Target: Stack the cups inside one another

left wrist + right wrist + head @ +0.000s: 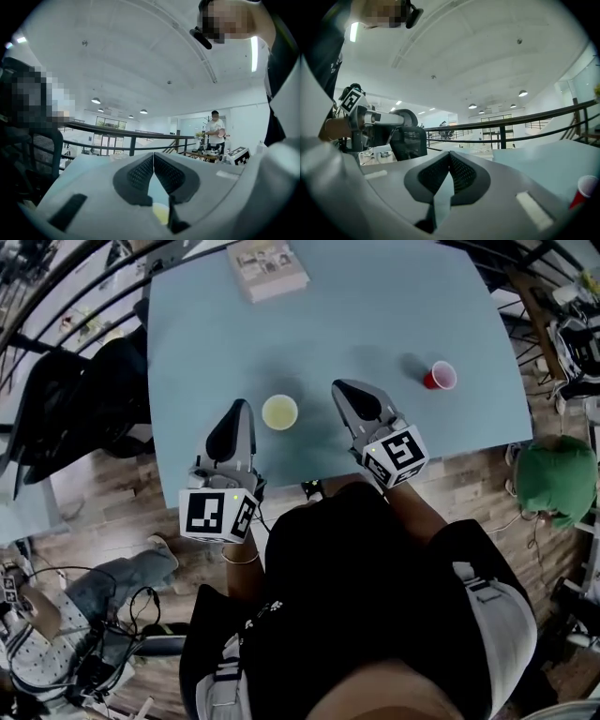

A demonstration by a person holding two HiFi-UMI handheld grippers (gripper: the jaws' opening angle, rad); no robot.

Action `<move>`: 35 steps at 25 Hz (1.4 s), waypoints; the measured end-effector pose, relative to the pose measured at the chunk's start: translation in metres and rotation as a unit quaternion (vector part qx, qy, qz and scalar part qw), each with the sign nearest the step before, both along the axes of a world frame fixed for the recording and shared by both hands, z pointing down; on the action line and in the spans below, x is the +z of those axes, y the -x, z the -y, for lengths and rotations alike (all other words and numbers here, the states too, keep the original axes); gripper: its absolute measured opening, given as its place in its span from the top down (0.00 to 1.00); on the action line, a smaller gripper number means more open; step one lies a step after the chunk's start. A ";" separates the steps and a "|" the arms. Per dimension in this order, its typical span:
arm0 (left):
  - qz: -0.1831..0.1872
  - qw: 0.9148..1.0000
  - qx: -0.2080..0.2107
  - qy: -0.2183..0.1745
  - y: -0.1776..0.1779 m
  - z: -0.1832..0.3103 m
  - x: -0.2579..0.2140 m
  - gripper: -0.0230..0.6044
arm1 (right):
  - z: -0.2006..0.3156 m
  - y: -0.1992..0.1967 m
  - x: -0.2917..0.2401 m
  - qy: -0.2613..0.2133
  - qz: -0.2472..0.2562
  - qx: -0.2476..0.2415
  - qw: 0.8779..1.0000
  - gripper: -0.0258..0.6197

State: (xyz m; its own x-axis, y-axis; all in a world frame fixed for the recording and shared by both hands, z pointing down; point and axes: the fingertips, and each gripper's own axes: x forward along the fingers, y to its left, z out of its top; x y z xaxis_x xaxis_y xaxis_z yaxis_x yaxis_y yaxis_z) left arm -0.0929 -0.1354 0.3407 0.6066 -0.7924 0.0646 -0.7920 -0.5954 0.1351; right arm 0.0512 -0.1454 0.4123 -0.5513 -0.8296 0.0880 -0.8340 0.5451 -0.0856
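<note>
A yellow cup [279, 412] stands upright on the blue table [375, 306] near its front edge, between my two grippers. A red cup [439, 376] stands apart at the right, also upright. My left gripper [241, 405] is just left of the yellow cup, shut with nothing in it. My right gripper [339, 387] is to the right of the yellow cup, shut and empty too. In the left gripper view the pads meet at the left gripper [153, 155], and a bit of the yellow cup [161, 214] shows beneath. In the right gripper view the right gripper [450, 153] is shut; the red cup [582, 191] sits low right.
A flat book or box [267, 268] lies at the table's far edge. A black chair [75, 409] stands left of the table, and a green object [560, 479] sits right of it. A person [215, 131] stands far off beyond a railing.
</note>
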 end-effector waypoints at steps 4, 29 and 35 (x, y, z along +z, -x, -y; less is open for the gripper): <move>-0.001 0.999 0.038 0.003 -0.027 0.008 0.003 0.97 | -0.001 -0.033 0.000 0.001 0.000 0.046 0.999 0.95; 0.004 0.977 0.215 0.011 -0.196 0.022 0.003 0.98 | -0.042 -0.275 0.017 0.033 -0.020 0.316 0.948 0.68; 0.009 0.981 0.194 0.022 -0.201 0.040 0.010 0.98 | -0.022 -0.288 0.042 0.069 -0.030 0.303 0.950 0.57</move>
